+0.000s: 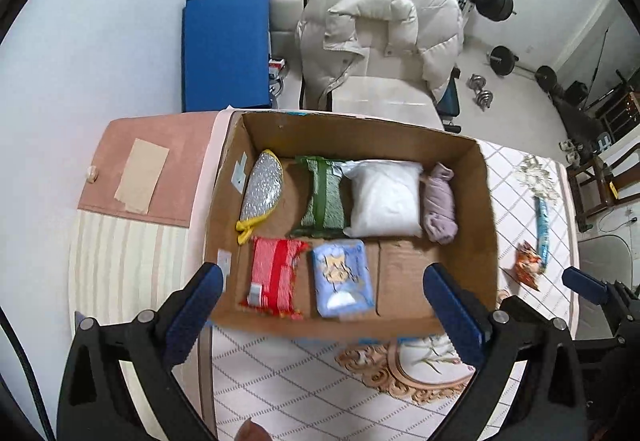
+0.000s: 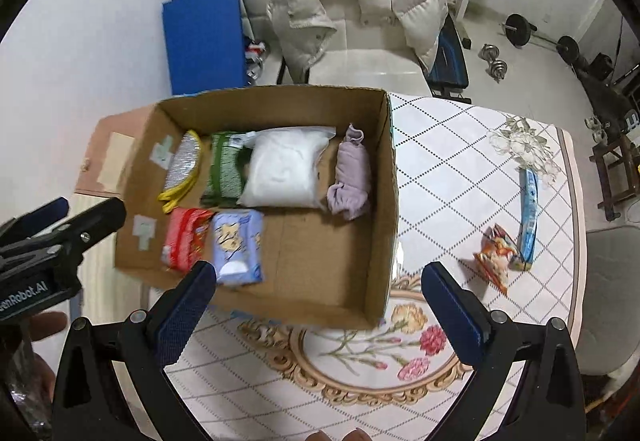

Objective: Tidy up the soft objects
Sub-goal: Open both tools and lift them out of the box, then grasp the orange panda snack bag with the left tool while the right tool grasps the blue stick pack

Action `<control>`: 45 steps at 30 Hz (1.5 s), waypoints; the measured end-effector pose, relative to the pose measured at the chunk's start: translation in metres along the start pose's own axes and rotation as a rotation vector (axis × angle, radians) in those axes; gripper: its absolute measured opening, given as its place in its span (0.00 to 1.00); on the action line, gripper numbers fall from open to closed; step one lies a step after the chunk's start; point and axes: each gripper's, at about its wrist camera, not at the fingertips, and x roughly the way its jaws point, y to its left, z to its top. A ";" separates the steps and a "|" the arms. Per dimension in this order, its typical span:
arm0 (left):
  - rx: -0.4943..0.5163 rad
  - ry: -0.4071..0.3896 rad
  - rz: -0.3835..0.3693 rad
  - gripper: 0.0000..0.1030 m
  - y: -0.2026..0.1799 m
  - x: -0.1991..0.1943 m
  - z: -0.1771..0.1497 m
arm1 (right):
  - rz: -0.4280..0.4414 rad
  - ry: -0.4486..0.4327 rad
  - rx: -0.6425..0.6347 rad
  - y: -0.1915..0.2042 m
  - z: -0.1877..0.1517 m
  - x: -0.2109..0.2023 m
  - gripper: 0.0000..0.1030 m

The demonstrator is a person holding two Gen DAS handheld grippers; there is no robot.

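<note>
An open cardboard box (image 1: 476, 225) (image 2: 384, 209) stands on the table. In it lie a silver and yellow pouch (image 1: 262, 193) (image 2: 182, 169), a green pack (image 1: 324, 197) (image 2: 226, 169), a white bag (image 1: 384, 197) (image 2: 284, 173), a lilac cloth roll (image 1: 440, 207) (image 2: 352, 177), a red pack (image 1: 274, 279) (image 2: 186, 237) and a light blue pack (image 1: 344, 279) (image 2: 238, 245). An orange snack packet (image 1: 528, 267) (image 2: 496, 253) and a blue wrapped strip (image 1: 542, 233) (image 2: 528, 217) lie on the table right of the box. My left gripper (image 1: 324, 305) is open and empty above the box's near edge. My right gripper (image 2: 320, 305) is open and empty above the box's near right corner.
The table carries a white diamond-pattern cloth (image 2: 460, 161) with a floral medallion (image 2: 380, 357). A pink surface (image 1: 160, 161) with a beige card lies left of the box. Behind stand a chair with a cream puffer jacket (image 1: 380, 33), a blue mat (image 1: 226, 49) and barbell weights (image 1: 498, 1).
</note>
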 end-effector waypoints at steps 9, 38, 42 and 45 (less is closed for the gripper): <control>0.007 -0.020 -0.007 1.00 -0.026 -0.035 -0.027 | 0.068 -0.035 0.004 -0.013 -0.036 -0.043 1.00; 0.323 0.182 0.143 1.00 -0.295 0.125 0.017 | 0.092 0.307 0.465 -0.307 -0.036 0.156 0.44; 0.296 0.285 0.014 1.00 -0.335 0.156 0.027 | 0.133 0.248 0.541 -0.347 -0.059 0.120 0.44; 0.295 0.375 -0.065 1.00 -0.364 0.187 0.028 | 0.117 0.215 0.598 -0.380 -0.070 0.100 0.44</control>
